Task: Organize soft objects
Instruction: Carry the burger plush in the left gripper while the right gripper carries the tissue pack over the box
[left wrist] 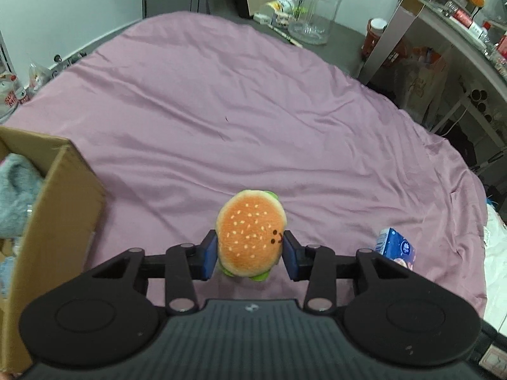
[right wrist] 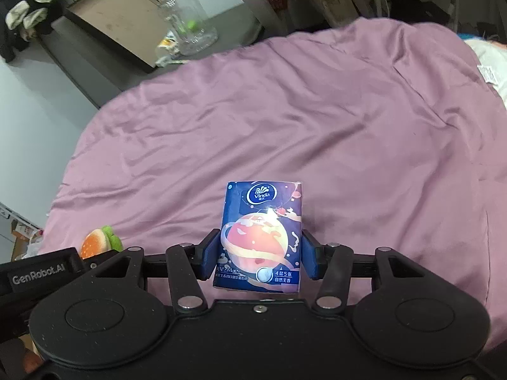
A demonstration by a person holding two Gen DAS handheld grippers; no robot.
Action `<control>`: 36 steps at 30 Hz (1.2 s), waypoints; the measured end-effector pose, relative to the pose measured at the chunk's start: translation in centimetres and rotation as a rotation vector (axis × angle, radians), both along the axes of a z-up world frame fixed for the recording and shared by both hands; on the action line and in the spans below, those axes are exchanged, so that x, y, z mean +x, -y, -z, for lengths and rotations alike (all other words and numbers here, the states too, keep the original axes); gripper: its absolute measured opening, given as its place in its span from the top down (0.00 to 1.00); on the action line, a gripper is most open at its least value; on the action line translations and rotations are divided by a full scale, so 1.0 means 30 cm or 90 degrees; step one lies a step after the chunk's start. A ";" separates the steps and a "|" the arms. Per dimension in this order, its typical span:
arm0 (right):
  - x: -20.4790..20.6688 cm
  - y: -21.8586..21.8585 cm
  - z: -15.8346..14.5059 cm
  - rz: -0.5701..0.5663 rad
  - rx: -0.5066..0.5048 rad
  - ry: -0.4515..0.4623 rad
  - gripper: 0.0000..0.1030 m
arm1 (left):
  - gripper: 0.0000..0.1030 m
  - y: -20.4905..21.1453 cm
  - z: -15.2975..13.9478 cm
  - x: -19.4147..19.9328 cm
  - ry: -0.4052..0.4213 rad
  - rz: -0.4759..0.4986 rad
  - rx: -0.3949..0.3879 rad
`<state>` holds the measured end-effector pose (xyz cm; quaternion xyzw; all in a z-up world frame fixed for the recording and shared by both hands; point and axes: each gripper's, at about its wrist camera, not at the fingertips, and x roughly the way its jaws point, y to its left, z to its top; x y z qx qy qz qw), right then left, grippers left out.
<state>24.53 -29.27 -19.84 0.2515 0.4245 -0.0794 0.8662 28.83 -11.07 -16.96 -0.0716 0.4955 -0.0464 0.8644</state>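
- Right now both tools are loaded over the bed point(left wrist: 253, 110), which is covered with a wrinkled purple sheet.
- The left gripper point(left wrist: 250, 255) is clamped on a burger plush point(left wrist: 252, 237); the blue pads point(left wrist: 209, 261) press its two sides, and the bun face points up to the camera.
- The right gripper point(right wrist: 259, 261) is closed around a tissue pack point(right wrist: 261, 237), which stands upright between the pads, with most of it above them.
- A cardboard box point(left wrist: 60, 209) sits at about 9 o'clock from the left gripper, very near; something grey and fluffy already lies inside it.
- In the right wrist view the plush shows at about 9 o'clock, so the two tools are close beside each other.
- I judge that the box is where the soft things should go, so both must travel to the left side.
- Risk one: the two tools could bump together, because they are near and go the same way.
- Risk two: the plush is round and springy, so it may slide out of the pads if the tool is tilted fast.
- Risk three: the pack is held only at its lower part, so it may rotate or slip, or catch the box wall and fall on the sheet.
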 end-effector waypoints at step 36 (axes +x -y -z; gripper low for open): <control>-0.231 -0.309 -0.397 -0.094 -0.076 0.163 0.50 | 0.59 -0.394 -0.339 -0.304 0.132 -0.036 -0.033</control>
